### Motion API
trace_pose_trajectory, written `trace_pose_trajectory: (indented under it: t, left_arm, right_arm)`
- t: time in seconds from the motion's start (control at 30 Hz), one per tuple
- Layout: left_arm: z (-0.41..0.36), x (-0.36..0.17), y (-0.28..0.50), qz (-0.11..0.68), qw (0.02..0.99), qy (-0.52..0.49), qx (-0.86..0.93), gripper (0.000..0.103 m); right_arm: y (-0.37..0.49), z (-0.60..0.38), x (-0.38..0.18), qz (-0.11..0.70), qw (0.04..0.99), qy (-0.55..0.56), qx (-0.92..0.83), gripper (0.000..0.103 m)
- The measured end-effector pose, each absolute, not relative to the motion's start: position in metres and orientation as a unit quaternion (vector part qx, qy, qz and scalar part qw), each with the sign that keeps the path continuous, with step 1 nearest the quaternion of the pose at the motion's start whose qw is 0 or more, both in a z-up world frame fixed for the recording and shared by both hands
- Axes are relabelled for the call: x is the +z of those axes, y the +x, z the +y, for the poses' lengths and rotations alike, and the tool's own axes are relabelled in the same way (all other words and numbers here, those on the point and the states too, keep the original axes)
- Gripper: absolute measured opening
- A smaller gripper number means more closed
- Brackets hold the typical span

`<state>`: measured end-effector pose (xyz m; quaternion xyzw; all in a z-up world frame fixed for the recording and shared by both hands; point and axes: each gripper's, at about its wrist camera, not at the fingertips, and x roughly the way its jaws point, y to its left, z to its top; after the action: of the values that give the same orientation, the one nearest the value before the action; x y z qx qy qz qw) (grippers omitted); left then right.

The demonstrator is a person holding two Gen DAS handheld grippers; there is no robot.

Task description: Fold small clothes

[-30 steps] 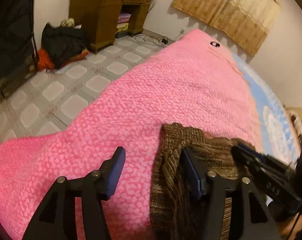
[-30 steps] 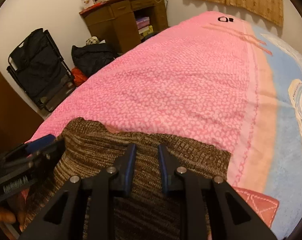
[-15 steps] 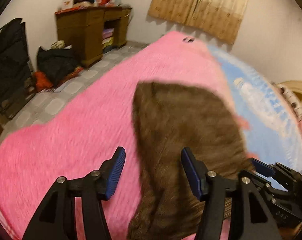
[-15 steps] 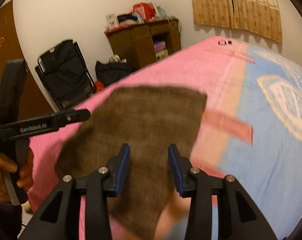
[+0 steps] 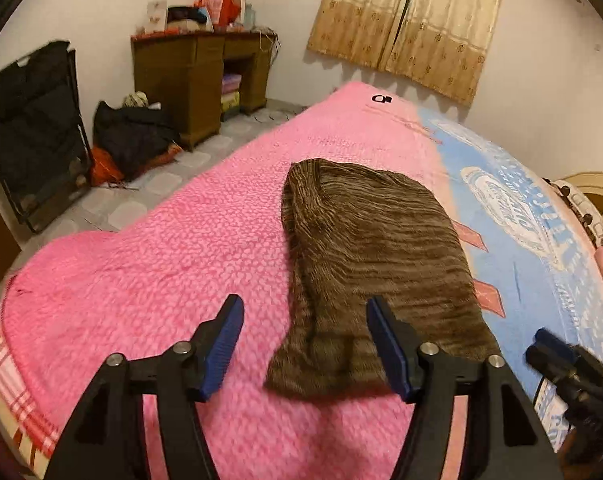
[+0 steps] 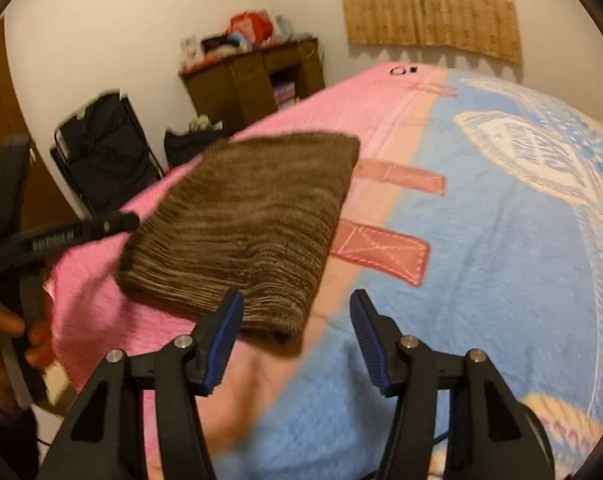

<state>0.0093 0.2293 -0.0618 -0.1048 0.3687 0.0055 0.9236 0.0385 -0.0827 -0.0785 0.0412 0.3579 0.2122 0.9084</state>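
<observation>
Nearest, in the left wrist view: left gripper (image 5: 303,308), jaws spread wide, nothing pinched between the blue pads, held just short of the cloth. Directly ahead and a little below: near hem of the brown knit garment (image 5: 365,248), released and lying flat on the pink blanket (image 5: 161,272). Framed almost squarely between the two fingers as seen from here, with its near left corner towards the middle of the gap.

Long axis: straight away from the left gripper, from the wide near hem up to a rounded far end. Right-hand side of the knit over the seam where pink gives way to the blue blanket (image 5: 521,280).

Off to the low right of the same view: right gripper (image 5: 569,364), blurred, clear of the cloth.

From the right wrist view: right gripper (image 6: 297,300) with jaws opening and empty — bare blanket in the gap. Garment (image 6: 245,224) ahead and off to the left, its folded near edge just past the left finger, blurred. Beyond it at the far left: left gripper (image 6: 81,228) and the person's hand (image 6: 5,332) around its handle.

Judged from this: left hand better lined up on the near hem, right hand needing to shift leftward for the other near corner — then a fold along that long axis, near end carried towards the far end.

Farthest: wooden desk (image 5: 197,80), curtain (image 5: 413,24).
</observation>
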Motion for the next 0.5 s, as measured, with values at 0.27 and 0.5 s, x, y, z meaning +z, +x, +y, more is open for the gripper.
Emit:
trace_pose_trajectory:
  t: [0.27, 0.5]
  left_arm:
    - [0.195, -0.077, -0.01, 0.38, 0.908, -0.159, -0.082, 0.088]
    - [0.161, -0.064, -0.032, 0.389, 0.92, -0.048, 0.011, 0.088]
  right_arm:
    - [0.015, -0.089, -0.061, 0.348, 0.921, 0.092, 0.149, 0.077]
    - [-0.034, -0.097, -0.04, 0.278, 0.957, 0.055, 0.068, 0.098]
